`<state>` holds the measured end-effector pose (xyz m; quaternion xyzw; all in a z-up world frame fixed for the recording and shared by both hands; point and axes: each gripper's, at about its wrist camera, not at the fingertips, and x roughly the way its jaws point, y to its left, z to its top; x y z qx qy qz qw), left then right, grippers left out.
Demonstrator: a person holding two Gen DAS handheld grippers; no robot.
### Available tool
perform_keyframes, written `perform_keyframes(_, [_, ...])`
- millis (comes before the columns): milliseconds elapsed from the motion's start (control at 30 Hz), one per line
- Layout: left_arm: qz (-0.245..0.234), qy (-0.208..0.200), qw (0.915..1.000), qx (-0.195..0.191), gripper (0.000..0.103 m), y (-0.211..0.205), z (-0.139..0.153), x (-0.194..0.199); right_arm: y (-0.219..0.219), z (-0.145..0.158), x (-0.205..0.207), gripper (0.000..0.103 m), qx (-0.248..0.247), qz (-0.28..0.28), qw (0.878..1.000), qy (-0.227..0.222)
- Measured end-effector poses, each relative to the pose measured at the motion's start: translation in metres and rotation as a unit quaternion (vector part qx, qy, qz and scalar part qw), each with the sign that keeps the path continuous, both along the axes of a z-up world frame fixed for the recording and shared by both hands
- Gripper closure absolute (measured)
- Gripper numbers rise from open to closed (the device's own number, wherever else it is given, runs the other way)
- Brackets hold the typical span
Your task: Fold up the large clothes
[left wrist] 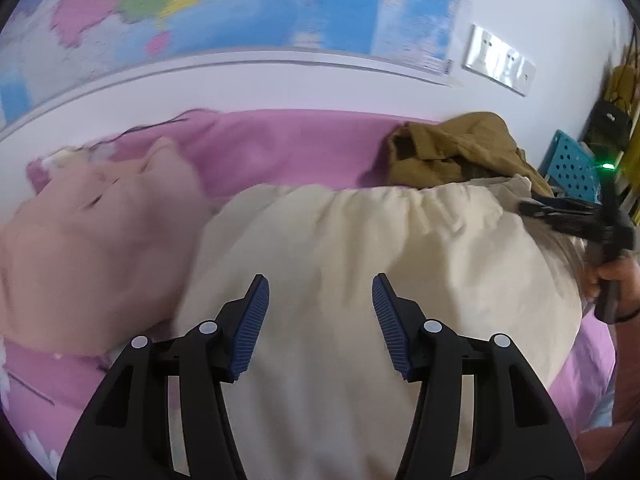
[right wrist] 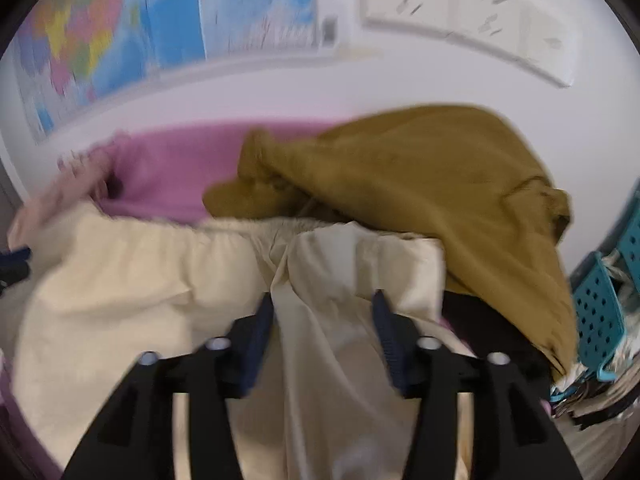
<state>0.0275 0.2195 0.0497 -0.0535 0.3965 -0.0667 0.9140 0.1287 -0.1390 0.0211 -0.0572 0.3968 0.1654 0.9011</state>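
A large cream garment [left wrist: 360, 248] with a gathered waistband lies spread on the pink bed sheet [left wrist: 280, 144]. My left gripper [left wrist: 320, 292] hovers open above its middle, holding nothing. My right gripper [right wrist: 323, 304] is open over the garment's right end [right wrist: 340, 280], with cloth lying between the fingers. It also shows in the left wrist view [left wrist: 560, 212], at the garment's right edge. The right wrist view is blurred.
A mustard-brown garment [right wrist: 420, 184] is heaped at the back right, also in the left wrist view [left wrist: 452, 148]. A pale pink garment [left wrist: 88, 240] lies at the left. A teal perforated basket [right wrist: 600, 304] stands at the right. A wall map [left wrist: 240, 4] and sockets [left wrist: 498, 60] are behind.
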Motion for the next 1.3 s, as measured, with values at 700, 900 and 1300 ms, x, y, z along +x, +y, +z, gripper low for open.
perform_keyframes(700, [0.042,-0.013,0.9959,-0.079,0.052,0.072,-0.020,-0.051,-0.012,-0.006,-0.047,0.039,0.066,0.032,0.997,-0.003])
perform_keyframes(900, [0.016,-0.015,0.9955,-0.092,0.052,0.075,-0.022,-0.100,-0.092,0.014,-0.105,0.020,0.147,-0.035,0.988,-0.041])
perform_keyframes(1300, [0.031,0.018,0.9973,-0.064,0.094,0.060,-0.046,-0.104,-0.123,-0.040,-0.122,0.095,0.122,-0.079,0.989,0.019])
